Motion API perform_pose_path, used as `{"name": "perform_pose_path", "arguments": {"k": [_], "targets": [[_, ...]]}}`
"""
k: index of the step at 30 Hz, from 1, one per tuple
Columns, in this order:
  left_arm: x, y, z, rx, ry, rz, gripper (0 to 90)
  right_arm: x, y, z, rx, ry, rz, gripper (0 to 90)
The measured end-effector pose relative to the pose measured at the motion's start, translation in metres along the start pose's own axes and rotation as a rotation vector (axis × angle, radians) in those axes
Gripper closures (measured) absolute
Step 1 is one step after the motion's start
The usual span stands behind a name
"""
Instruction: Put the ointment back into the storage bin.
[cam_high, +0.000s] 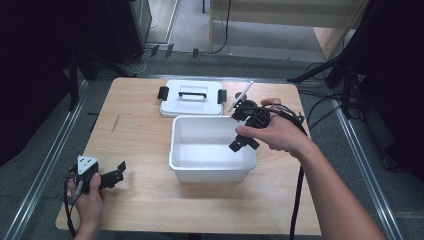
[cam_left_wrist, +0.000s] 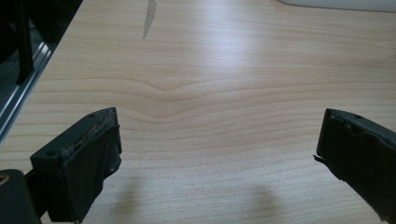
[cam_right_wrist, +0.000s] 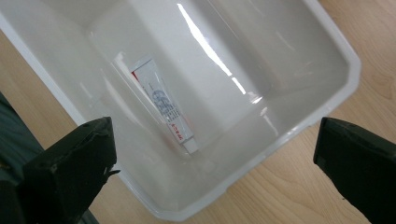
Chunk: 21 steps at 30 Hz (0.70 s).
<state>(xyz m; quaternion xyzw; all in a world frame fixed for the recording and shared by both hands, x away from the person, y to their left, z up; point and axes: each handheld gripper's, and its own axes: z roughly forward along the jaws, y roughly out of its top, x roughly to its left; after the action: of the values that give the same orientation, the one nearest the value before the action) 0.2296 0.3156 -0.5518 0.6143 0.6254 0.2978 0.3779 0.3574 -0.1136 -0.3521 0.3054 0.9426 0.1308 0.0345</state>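
A white plastic tub (cam_high: 176, 150) stands in the middle of the wooden table. Inside it a white toothpaste tube (cam_right_wrist: 163, 106) with blue and red print lies against one wall. My right gripper (cam_high: 243, 131) hovers over the tub's right rim, jaws wide apart and empty, looking down into the tub (cam_right_wrist: 322, 56). My left gripper (cam_high: 116, 175) rests low at the table's front left corner, open, with bare wood between its jaws (cam_left_wrist: 219, 154).
The tub's white lid (cam_high: 170, 102) with black handle and side clips lies flat behind the tub. A thin silver rod (cam_high: 241, 95) sticks up near the right hand. The table (cam_high: 150, 200) has open wood on the left and front.
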Motion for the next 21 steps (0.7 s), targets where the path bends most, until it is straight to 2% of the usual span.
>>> {"name": "perform_pose_path", "arguments": {"k": [5, 11, 16, 21], "targets": [[0.0, 0.0, 0.0, -0.001, 0.0, -0.001, 0.5, -0.01, -0.013, -0.008, -0.033, -0.051, 0.034, 0.0], [0.0, 0.0, 0.0, -0.001, 0.002, 0.001, 0.6, -0.02, -0.03, -0.015, -0.083, -0.062, 0.071, 0.0], [-0.001, 0.0, 0.0, -0.002, 0.002, 0.002, 0.5, -0.025, -0.043, -0.018, -0.102, -0.073, 0.098, 0.0], [0.0, 0.0, 0.0, -0.001, 0.003, 0.003, 0.6, -0.035, -0.064, -0.02, -0.136, -0.098, 0.141, 0.0]]}}
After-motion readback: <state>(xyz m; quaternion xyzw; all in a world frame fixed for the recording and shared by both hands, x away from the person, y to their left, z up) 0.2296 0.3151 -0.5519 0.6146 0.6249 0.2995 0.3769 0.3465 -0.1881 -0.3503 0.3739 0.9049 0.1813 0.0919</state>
